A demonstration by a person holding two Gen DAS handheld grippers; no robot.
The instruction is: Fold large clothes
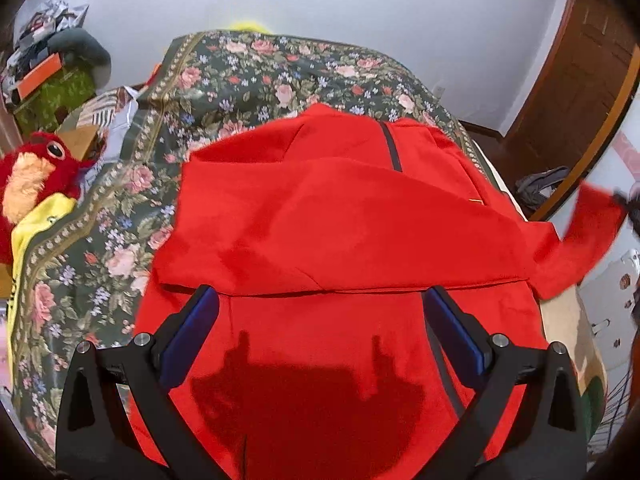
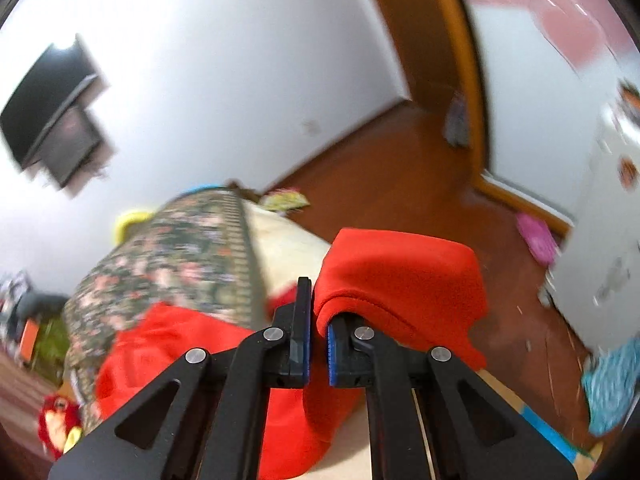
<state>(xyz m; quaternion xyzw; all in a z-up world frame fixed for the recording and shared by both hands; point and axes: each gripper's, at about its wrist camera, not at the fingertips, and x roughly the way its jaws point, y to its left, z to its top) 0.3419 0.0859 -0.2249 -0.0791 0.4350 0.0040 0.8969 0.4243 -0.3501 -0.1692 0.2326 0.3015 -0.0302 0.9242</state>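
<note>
A large red zip jacket lies on the bed's floral cover, one part folded across its middle. My left gripper is open and empty just above the jacket's near half, its blue pads on either side of the fold edge. My right gripper is shut on the red sleeve and holds it lifted off the bed's right side; the sleeve drapes over the right finger. In the left wrist view the raised sleeve shows at the far right, blurred.
A red plush parrot and a yellow cloth lie at the bed's left. Clutter is piled beyond. A wooden door stands on the right. The wooden floor holds a pink item and a blue cloth.
</note>
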